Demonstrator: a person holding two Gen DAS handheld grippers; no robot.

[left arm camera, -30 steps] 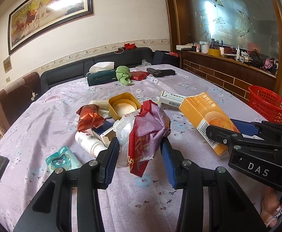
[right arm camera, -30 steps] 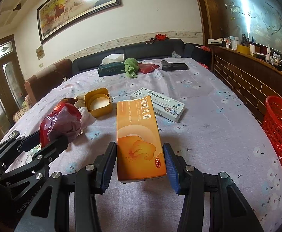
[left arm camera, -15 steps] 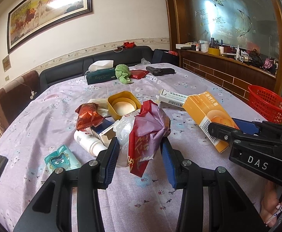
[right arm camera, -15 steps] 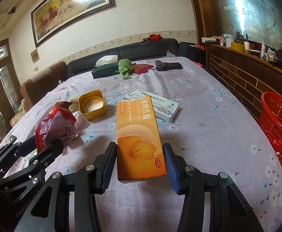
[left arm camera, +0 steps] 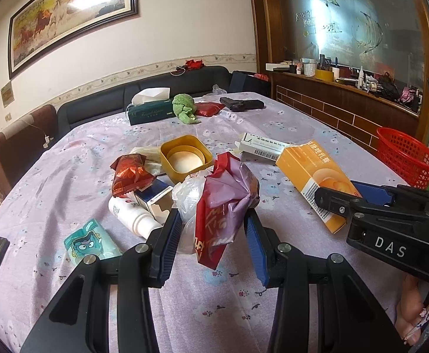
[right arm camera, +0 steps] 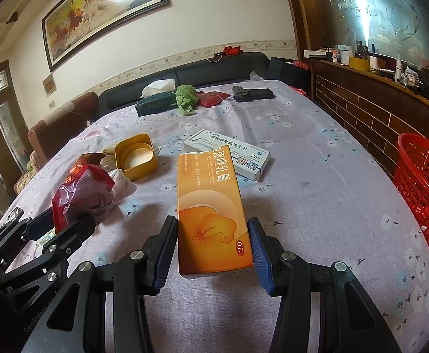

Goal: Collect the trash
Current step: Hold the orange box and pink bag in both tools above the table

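Pinching a crumpled red wrapper (left arm camera: 223,203) between its blue pads, the left gripper (left arm camera: 213,235) is holding it above the near tablecloth (left arm camera: 67,182); the right gripper (right arm camera: 213,247) is clamping an orange box (right arm camera: 211,206), with a red basket (right arm camera: 423,188) sitting far right.

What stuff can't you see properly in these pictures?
- Inside of the red mesh plastic basket: right wrist view, cut off by the edge; left wrist view, too low an angle.
- Clear plastic bag: left wrist view, partly hidden behind the crumpled red and purple foil wrapper in the left gripper.
- Small print on the white flat medicine box: too small in both views.
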